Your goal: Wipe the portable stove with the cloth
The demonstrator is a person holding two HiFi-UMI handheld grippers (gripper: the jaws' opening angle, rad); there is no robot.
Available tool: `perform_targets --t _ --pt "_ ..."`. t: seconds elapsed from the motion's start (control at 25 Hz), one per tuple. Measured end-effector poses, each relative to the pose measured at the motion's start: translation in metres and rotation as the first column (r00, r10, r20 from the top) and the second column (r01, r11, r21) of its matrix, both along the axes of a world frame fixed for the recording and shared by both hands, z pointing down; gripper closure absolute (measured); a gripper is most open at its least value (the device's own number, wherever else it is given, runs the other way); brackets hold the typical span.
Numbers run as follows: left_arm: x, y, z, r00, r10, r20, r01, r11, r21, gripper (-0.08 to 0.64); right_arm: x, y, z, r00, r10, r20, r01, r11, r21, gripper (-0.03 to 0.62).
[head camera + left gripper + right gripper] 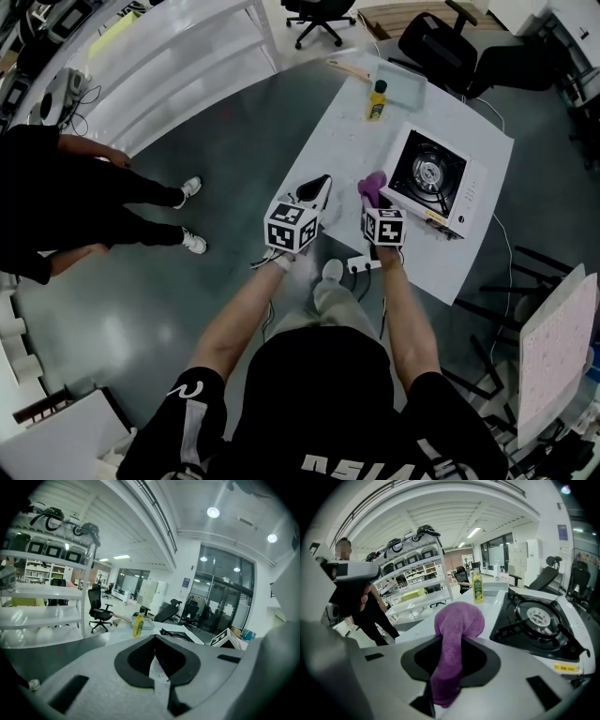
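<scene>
Grey floor (187,309) fills most of the head view. A long white table (347,141) runs across it from the upper middle towards the right. White shelving (178,56) runs across the upper left of the frame, and a person in dark clothes (56,197) stands at the left edge below it.

The white portable stove (436,183) sits on the right part of the table, right of centre in the frame. Its black burner faces up and its long side runs at a slant.

The left gripper (322,184) hangs over the table's near left edge, well left of the stove. Its jaws are drawn together at the tips with nothing between them; only a sliver of tabletop shows through the slit behind.

The right gripper (375,204) is just beside the stove's lower left corner. Its jaws are clamped on the purple cloth (373,187), which bulges out past the tips in a rounded wad. In the right gripper view the cloth (454,644) sits left of the burner, and it cannot be told whether it touches the stove.

A yellow bottle with a dark cap (377,100) stands upright at the table's far end, in the upper middle of the frame.
</scene>
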State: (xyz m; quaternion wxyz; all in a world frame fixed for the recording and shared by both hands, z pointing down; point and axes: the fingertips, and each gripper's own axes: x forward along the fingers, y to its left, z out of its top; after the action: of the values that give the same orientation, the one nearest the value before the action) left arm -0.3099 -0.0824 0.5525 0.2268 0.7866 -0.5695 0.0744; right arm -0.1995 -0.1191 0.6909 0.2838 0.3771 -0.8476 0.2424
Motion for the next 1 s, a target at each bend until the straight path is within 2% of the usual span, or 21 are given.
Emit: perform_targets --t 0.52,1.0 --pt "0.005 -0.038 -0.038 1.000 0.013 -0.002 -0.013 0.996 0.083 0.555 0.008 -0.058 -0.090 0.998 0.027 0.061 -0.036 0.987 0.155 0.489" --pt "0.011 -0.057 -0.057 0.999 0.049 0.005 -0.049 0.993 0.112 0.555 0.018 -0.079 -0.115 0.996 0.058 0.066 -0.070 0.978 0.194 0.489"
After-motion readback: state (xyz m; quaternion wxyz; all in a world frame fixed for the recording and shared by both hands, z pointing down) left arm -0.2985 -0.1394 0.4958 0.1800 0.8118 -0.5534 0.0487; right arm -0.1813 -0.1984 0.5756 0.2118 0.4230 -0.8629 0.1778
